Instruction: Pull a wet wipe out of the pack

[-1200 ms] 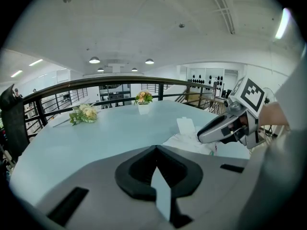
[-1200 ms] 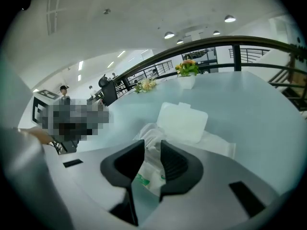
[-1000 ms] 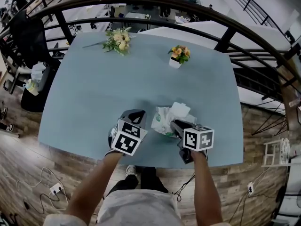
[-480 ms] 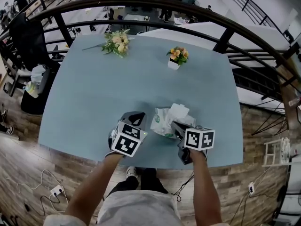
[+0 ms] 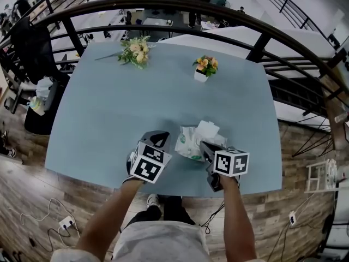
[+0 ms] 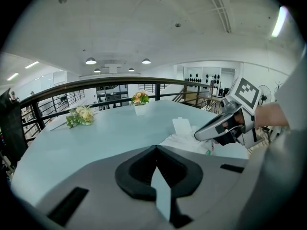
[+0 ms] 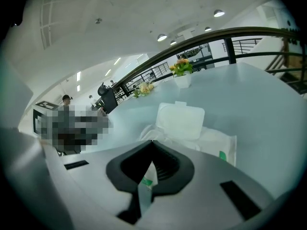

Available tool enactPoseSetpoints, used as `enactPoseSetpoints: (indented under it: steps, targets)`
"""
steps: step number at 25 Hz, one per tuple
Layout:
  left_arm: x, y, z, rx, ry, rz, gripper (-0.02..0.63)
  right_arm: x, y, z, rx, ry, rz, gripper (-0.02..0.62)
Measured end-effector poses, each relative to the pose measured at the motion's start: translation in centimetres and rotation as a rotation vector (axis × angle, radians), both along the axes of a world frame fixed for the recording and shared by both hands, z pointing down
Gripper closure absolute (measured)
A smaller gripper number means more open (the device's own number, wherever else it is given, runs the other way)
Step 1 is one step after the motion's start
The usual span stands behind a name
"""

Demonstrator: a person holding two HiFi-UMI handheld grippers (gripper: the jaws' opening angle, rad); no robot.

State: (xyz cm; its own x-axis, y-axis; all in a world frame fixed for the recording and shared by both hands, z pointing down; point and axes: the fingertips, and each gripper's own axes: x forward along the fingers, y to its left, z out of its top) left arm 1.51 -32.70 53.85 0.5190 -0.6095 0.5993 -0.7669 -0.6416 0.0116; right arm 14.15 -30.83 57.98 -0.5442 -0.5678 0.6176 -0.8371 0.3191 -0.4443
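Note:
A white wet wipe pack (image 5: pixel 191 141) lies near the table's front edge with its lid (image 5: pixel 208 128) flipped up. My right gripper (image 5: pixel 204 144) reaches into the pack's opening. Its jaws have just been closing and now meet on crumpled white wipe material (image 7: pixel 146 134) below the lid (image 7: pixel 180 121). From the left gripper view its tip (image 6: pixel 196 137) rests on the pack (image 6: pixel 184 143). My left gripper (image 5: pixel 161 137) hovers just left of the pack, apart from it. Its jaws (image 6: pixel 154 147) are shut with nothing between them.
A small flower pot (image 5: pixel 204 66) and a loose bouquet (image 5: pixel 135 51) sit at the far side of the blue table (image 5: pixel 109 113). A dark curved railing (image 5: pixel 163 4) runs behind it. The table's front edge lies right under my hands.
Both grippers and the pack keep their places. The closing of the right jaws is hard to make out from the head view.

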Motion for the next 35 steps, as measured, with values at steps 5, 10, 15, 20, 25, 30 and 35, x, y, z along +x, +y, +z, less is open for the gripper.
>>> enactPoseSetpoints:
  steps: [5, 10, 15, 20, 25, 30, 35]
  targets:
    - [0.2, 0.3, 0.1, -0.004, 0.002, 0.004, 0.612, 0.3, 0.1, -0.3, 0.012, 0.007, 0.011, 0.591]
    - [0.3, 0.3, -0.1, -0.002, 0.003, 0.006, 0.612, 0.5, -0.1, -0.6, 0.03, 0.028, 0.018, 0.592]
    - [0.3, -0.1, -0.5, 0.014, 0.003, 0.011, 0.612, 0.6, -0.3, -1.0, 0.045, 0.039, 0.024, 0.592]
    - [0.5, -0.1, -1.0, 0.019, 0.012, 0.015, 0.612, 0.6, -0.3, -1.5, 0.057, 0.052, 0.028, 0.592]
    - [0.7, -0.4, -1.7, 0.036, 0.016, 0.023, 0.612, 0.6, -0.4, -2.1, 0.067, 0.058, 0.034, 0.592]
    - [0.9, -0.6, -2.4, 0.043, 0.014, 0.028, 0.612, 0.6, -0.6, -2.6, 0.071, 0.058, 0.036, 0.592]
    - [1.0, -0.9, -2.9, 0.056, 0.015, 0.03, 0.612, 0.8, -0.9, -3.0, 0.082, 0.055, 0.041, 0.592]
